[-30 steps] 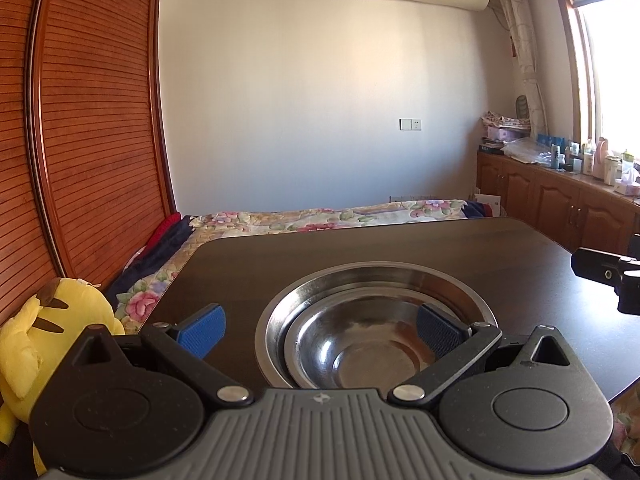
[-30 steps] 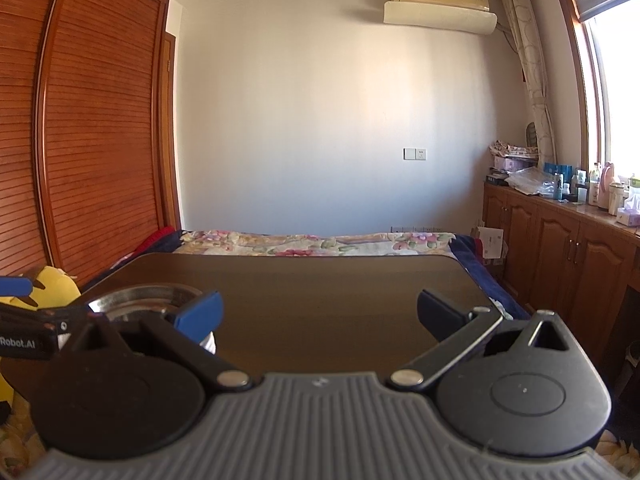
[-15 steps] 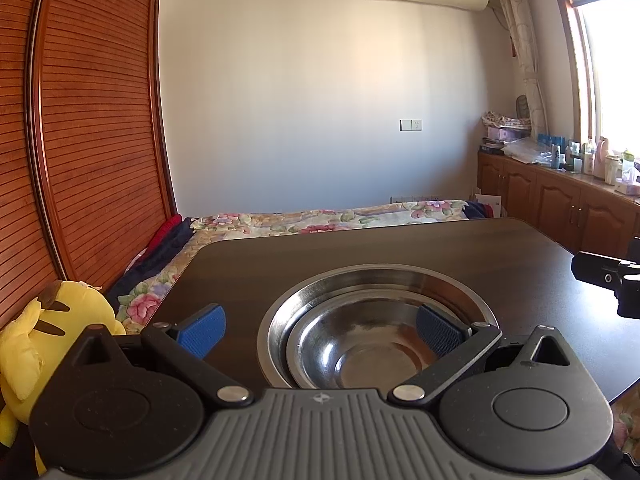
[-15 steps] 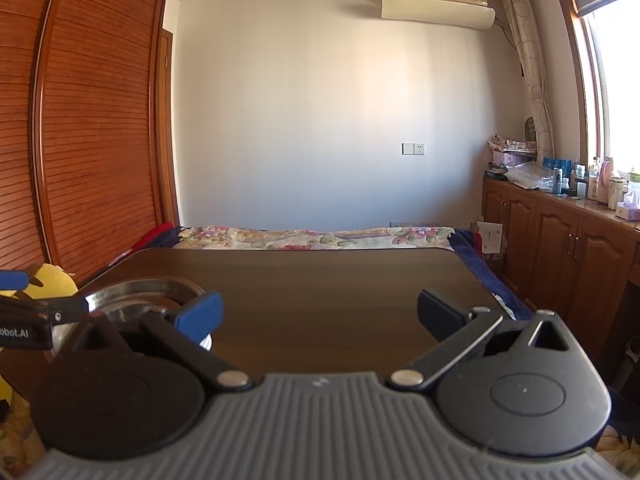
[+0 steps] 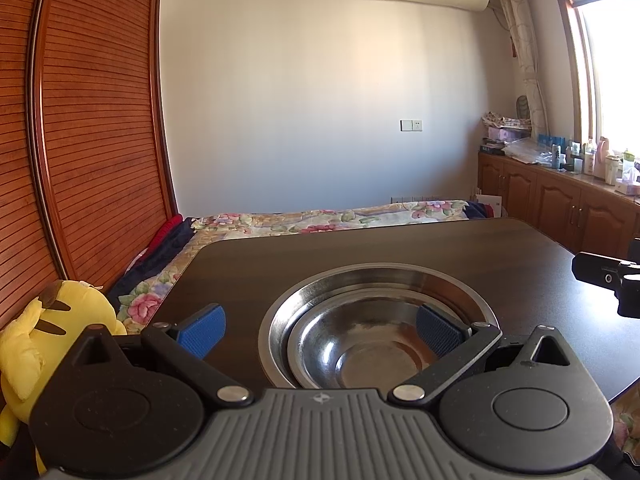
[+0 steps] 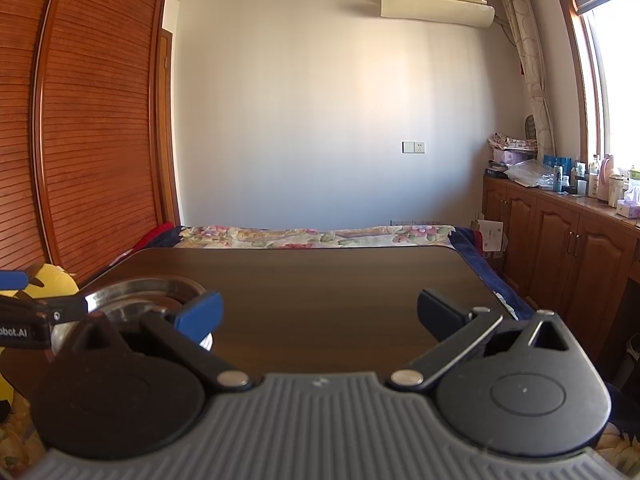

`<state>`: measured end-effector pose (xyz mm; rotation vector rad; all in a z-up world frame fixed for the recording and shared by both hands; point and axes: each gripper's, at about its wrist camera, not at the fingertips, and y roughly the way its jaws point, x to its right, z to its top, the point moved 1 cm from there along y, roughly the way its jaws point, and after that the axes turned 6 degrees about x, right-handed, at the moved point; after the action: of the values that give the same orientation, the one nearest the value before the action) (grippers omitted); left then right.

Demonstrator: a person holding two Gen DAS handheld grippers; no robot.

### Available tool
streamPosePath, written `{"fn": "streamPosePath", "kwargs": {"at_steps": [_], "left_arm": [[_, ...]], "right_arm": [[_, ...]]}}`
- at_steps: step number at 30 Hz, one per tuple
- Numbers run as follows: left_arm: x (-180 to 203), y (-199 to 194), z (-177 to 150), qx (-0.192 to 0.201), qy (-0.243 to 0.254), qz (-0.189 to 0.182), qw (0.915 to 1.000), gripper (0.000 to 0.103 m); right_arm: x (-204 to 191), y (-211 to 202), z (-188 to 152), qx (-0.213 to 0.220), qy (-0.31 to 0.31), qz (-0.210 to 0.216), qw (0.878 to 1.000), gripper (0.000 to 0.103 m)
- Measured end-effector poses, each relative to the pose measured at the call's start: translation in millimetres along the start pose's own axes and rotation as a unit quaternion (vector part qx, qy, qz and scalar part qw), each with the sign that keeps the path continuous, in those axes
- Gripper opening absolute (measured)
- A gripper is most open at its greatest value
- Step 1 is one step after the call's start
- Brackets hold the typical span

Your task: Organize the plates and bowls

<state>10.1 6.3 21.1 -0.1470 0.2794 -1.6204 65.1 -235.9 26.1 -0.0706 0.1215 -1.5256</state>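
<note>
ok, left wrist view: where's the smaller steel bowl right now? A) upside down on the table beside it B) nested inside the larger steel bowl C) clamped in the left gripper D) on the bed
B: the smaller steel bowl sits inside the larger steel bowl on the table, and the left gripper is open, holding nothing.

Two shiny steel bowls sit nested and upright on the dark tabletop: the small bowl rests inside the large bowl, shifted toward its near-left wall, both empty, near the tabletop's near-left part.
</note>
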Motion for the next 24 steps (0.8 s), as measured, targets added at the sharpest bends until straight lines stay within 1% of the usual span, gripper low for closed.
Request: {"fn": "streamPosePath", "kwargs": {"at_steps": [24], "left_arm": [[0.1,-1.0,-0.4,0.000,0.000,0.000,1.0000,0.103]], "right_arm": [[5.3,2.6,0.4,-0.004,0.008,0.001,1.000,0.103]]}}
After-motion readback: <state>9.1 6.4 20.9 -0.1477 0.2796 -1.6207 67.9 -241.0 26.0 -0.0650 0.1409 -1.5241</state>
